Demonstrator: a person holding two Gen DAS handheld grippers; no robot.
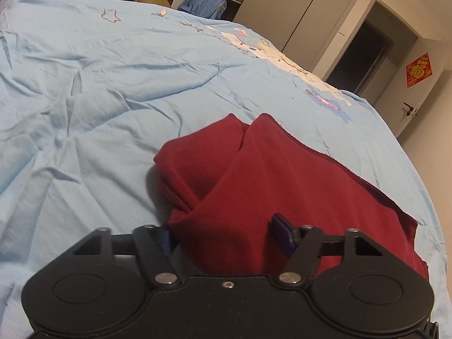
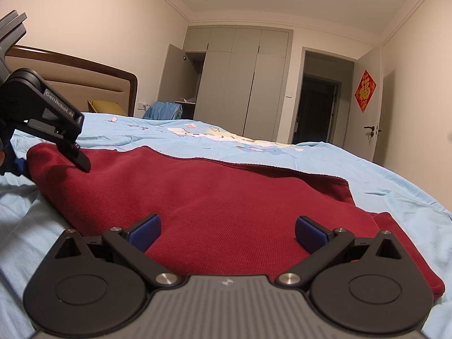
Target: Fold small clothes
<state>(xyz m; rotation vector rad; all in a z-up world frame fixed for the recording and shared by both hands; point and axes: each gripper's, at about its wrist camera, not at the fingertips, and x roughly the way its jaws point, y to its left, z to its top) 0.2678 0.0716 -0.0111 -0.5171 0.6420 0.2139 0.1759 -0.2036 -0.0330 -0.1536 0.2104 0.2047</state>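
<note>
Dark red knit garment (image 2: 214, 197) lies partly folded on light blue bed cover (image 1: 99, 84). Left gripper (image 1: 226, 234) jaws apart, straddling its edge, possibly touching. Right gripper (image 2: 226, 233) jaws wide apart over cloth

A bed (image 2: 367, 169) covered in a wrinkled light-blue sheet with cartoon prints fills the room, its padded headboard (image 2: 84, 82) framed in dark wood against a cream wall (image 2: 99, 14). Beyond the bed's far edge stands a grey built-in wardrobe (image 2: 243, 84) with one door ajar, and a blue bag (image 2: 163, 110) sits just beside it. Near the far right corner a dark doorway (image 2: 319, 104) opens, and the white door (image 2: 370, 107) beside it carries a red paper ornament (image 2: 365, 90) above its handle.
</note>
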